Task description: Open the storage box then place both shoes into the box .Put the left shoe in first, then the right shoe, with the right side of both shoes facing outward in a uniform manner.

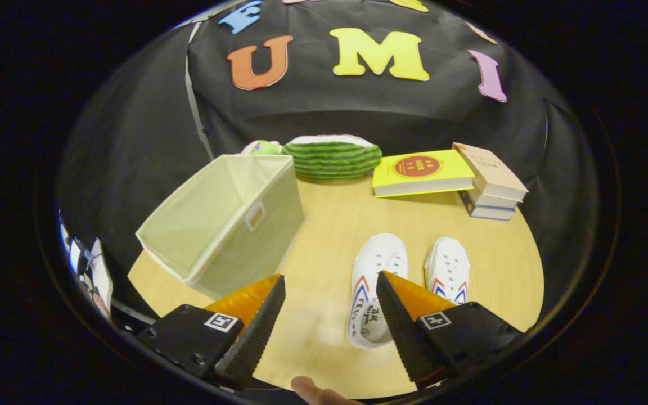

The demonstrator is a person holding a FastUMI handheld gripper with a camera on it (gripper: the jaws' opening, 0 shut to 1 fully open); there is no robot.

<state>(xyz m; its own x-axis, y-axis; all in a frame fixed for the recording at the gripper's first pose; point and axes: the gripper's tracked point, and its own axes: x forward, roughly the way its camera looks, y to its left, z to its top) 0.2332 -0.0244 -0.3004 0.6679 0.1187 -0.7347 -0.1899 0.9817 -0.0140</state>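
Observation:
A beige fabric storage box (pixel 228 222) stands open-topped on the wooden table (pixel 329 236), ahead of my left finger. Two white canvas shoes lie side by side with toes pointing away: the left shoe (pixel 376 264) just ahead of my right finger, partly covered by it, and the right shoe (pixel 448 269) beside it further right. My gripper (pixel 329 281) is open above the table's near part, with only bare tabletop between its fingers.
Behind the box lie a watermelon-striped cushion (pixel 332 157) and a small green toy (pixel 262 148). A yellow book (pixel 421 171) and a stack of books (pixel 490 183) sit at the back right. A fingertip (pixel 313 389) shows below the fingers.

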